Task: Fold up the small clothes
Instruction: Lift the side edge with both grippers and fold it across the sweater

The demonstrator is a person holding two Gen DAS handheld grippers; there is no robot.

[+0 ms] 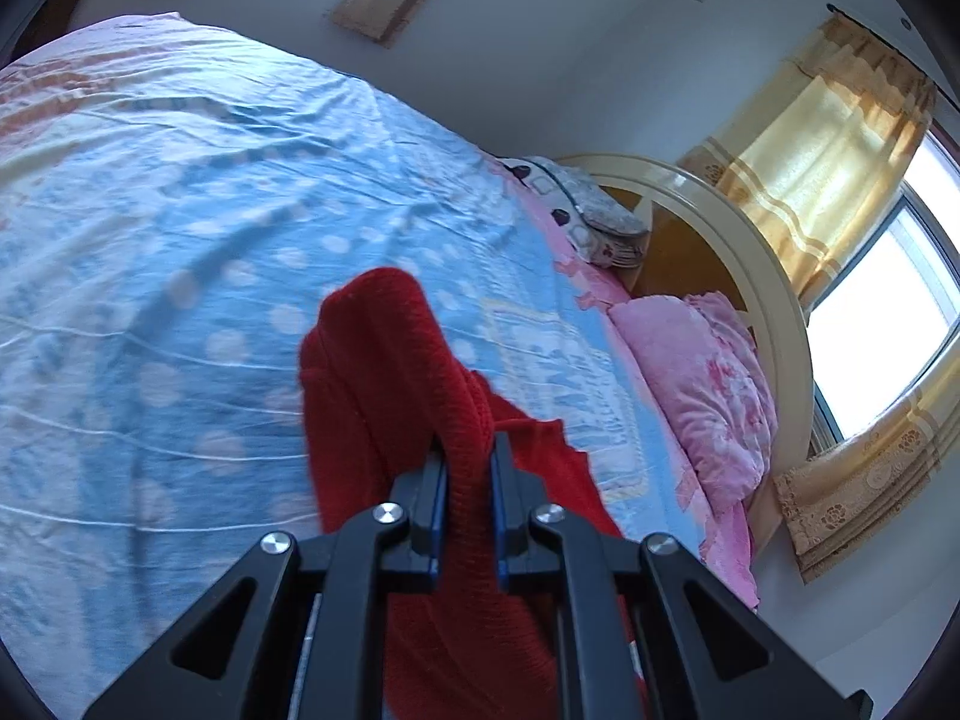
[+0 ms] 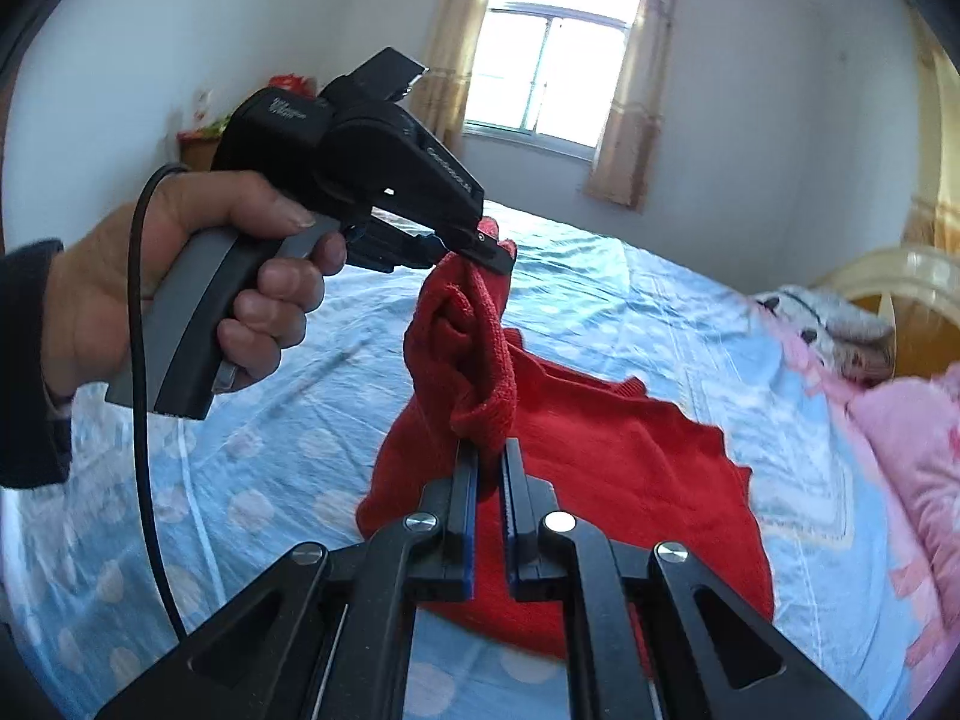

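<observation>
A small red knitted garment (image 2: 600, 468) lies partly on the blue dotted bedsheet (image 2: 270, 396), with one end lifted. My right gripper (image 2: 491, 450) is shut on a bunched fold of the red garment. My left gripper (image 1: 468, 450) is shut on another part of the same red garment (image 1: 372, 396), which hangs over its fingers. In the right wrist view the left gripper (image 2: 489, 252) is held in a hand above the bed, pinching the raised end of the garment.
The bed has a cream curved headboard (image 1: 774, 300) with a pink quilt (image 1: 708, 396) and a grey patterned pillow (image 1: 588, 210) beside it. Windows with yellow curtains (image 1: 828, 150) stand behind. A cable (image 2: 141, 420) hangs from the left gripper.
</observation>
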